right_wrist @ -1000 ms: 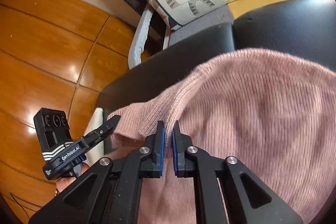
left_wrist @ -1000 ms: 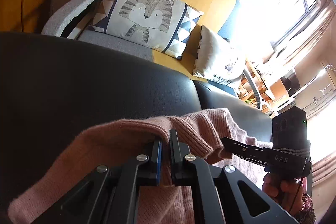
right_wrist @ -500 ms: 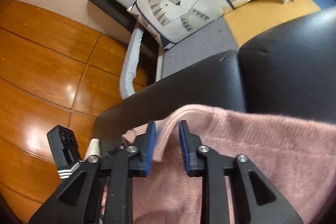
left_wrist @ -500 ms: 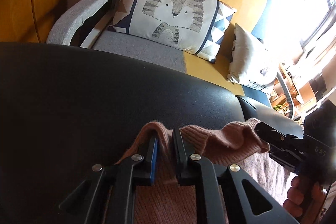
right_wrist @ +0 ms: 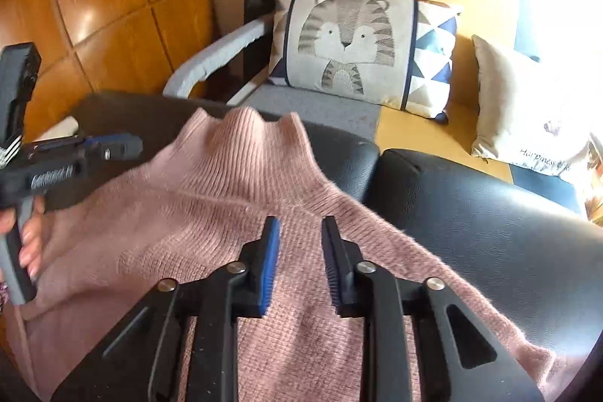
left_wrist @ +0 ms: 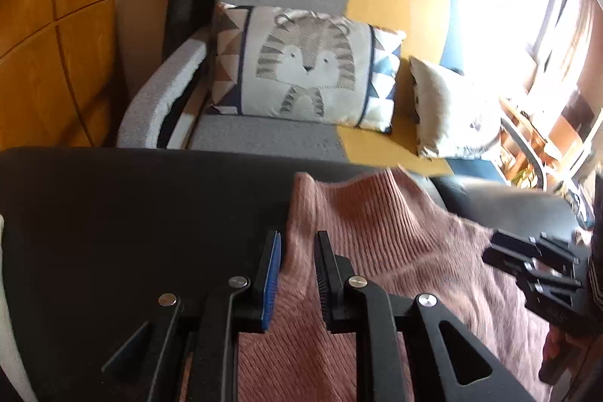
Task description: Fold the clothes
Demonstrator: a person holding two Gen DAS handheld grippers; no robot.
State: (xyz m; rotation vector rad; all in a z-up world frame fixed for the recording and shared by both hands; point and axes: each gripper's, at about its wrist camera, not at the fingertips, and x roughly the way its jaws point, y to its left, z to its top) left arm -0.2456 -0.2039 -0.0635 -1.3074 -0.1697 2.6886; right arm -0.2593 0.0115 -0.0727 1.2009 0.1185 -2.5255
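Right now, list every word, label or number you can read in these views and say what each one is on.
"Harpiness": about what shows of the print on the white cushion; blurred, rest cut off.
White lettering on the left gripper's body, in the right wrist view: too blurred to read.
Right gripper body: no lettering readable.
Pink sweater, tiger cushion: no text.

L gripper [left_wrist: 297, 243] opening, R gripper [right_wrist: 299, 232] closing (both angled down) — pads free

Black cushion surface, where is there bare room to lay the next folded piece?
Bare black cushion lies left of the pink sweater, up to its far edge by the grey armchair. The second black cushion, right of the sweater, is bare too. The middle is crowded.
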